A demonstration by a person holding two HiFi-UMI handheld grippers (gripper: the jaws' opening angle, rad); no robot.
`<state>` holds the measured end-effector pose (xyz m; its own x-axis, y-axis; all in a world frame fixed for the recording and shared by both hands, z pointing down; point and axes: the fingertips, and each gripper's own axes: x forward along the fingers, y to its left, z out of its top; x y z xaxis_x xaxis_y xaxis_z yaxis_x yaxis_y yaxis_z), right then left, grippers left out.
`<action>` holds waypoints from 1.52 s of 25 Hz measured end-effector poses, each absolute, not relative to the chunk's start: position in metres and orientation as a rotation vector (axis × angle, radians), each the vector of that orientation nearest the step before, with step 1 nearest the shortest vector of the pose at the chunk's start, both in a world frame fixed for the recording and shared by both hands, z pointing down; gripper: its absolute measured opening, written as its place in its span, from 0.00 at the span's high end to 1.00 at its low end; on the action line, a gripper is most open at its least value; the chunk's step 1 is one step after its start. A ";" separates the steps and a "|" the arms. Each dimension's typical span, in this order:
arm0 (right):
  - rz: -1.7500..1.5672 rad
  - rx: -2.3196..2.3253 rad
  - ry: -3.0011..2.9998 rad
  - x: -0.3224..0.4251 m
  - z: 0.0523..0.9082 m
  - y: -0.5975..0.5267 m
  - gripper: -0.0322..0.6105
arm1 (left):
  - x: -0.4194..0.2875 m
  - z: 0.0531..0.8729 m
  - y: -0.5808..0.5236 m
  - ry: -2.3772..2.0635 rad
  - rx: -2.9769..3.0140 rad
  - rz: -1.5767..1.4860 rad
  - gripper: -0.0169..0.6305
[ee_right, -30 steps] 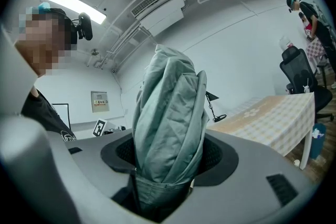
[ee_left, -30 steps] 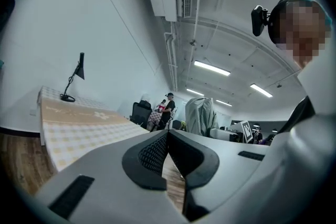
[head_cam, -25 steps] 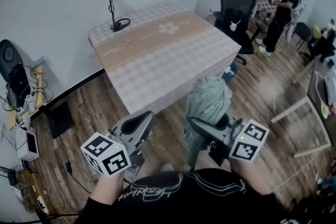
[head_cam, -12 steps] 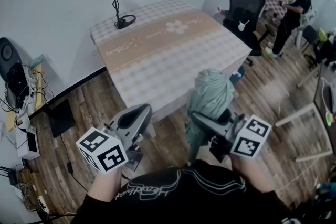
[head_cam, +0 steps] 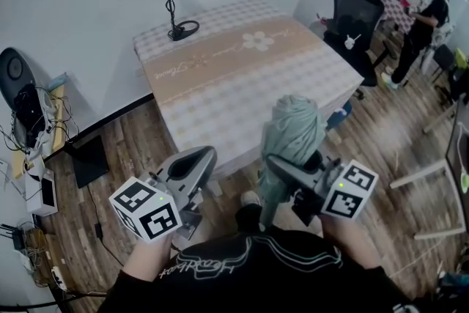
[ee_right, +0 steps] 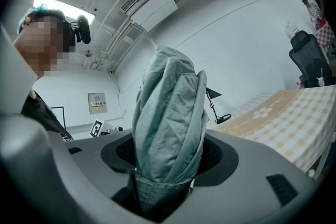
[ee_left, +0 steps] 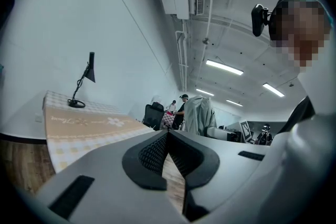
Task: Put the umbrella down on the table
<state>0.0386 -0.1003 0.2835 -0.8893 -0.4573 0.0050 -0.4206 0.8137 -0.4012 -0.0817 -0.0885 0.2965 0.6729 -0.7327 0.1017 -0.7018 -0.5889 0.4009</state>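
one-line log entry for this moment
right gripper: jaws shut on folded umbrella, upright | left gripper: jaws shut, empty | table: umbrella not on it yet

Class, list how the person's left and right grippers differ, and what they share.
The left gripper is empty; the right gripper holds the folded green umbrella. The left gripper's jaws meet at the tips; the right gripper's stand apart around it. Both carry a marker cube and face the table.

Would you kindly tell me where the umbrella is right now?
Head view, right of centre: the umbrella stands upright, held in the right gripper, by the near edge of the checked table and not yet on it.
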 end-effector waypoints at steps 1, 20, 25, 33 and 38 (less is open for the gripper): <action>-0.616 -0.694 2.901 0.038 0.284 -0.107 0.52 | -0.083 0.297 -0.094 -1.130 2.472 -0.103 0.98; -0.748 -0.562 2.948 0.017 0.310 -0.261 0.52 | -0.098 0.336 -0.230 -1.239 2.316 -0.088 0.98; -0.776 -0.543 2.973 0.012 0.322 -0.299 0.52 | -0.096 0.349 -0.265 -1.220 2.293 -0.079 0.98; -0.837 -0.507 3.007 0.005 0.339 -0.351 0.52 | -0.103 0.372 -0.309 -1.256 2.219 -0.076 0.98; -0.858 -0.482 3.039 -0.004 0.346 -0.381 0.52 | -0.117 0.382 -0.330 -1.295 2.168 -0.091 0.98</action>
<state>-0.0040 -0.3813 0.3462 -0.9532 -0.2725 0.1312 -0.3009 0.8103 -0.5030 -0.1166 -0.3299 0.3820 0.5201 -0.8198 0.2394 -0.7783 -0.3395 0.5282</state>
